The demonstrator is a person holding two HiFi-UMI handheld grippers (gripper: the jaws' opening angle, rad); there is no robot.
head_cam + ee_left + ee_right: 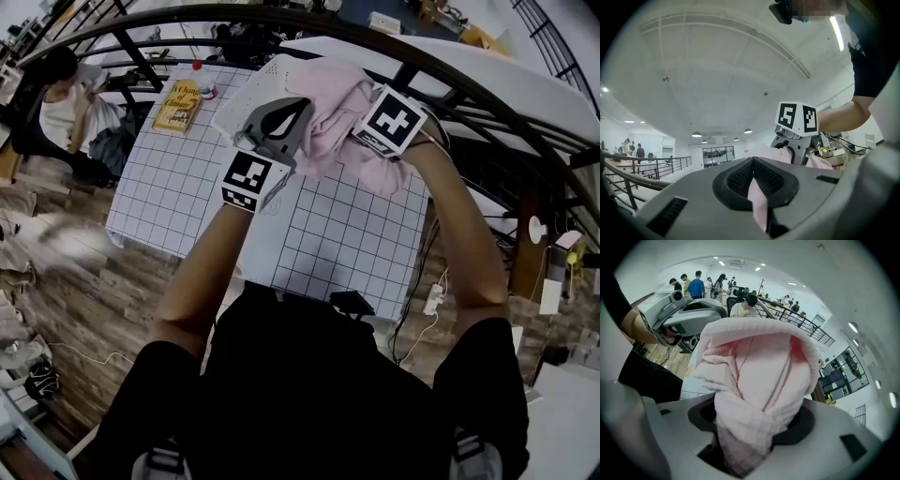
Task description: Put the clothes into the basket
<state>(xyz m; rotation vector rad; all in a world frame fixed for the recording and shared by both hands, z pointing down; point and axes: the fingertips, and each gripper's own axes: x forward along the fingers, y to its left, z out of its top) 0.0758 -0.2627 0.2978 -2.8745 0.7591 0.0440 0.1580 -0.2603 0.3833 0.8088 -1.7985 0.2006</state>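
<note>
At the far left of the counter [328, 244] lay one yellow book [178, 105], with one red-capped bottle [202, 86] just beside it. Further right sat one white perforated thing [267, 73], probably the basket, though it was mostly hidden. In front of it was the left hand-held gripper [286, 117], its jaws closed on only a thin fold of the one pink garment [328, 122]. The garment was held up off the counter between the two hand-held grippers. The right hand-held gripper [754, 427] had its jaws partway apart, clamped on a thick bunched wad of the same cloth. The weak point looked to be the left pinch: so little fabric sat between those jaws that any pull from the right side could drag it free, leaving the garment swinging from one grip. The loose cloth hanging below could also catch on the basket's rim or drape outside it if lowered too early. In all there were two hand-held grippers, one garment, one book, one bottle and one likely basket.
</note>
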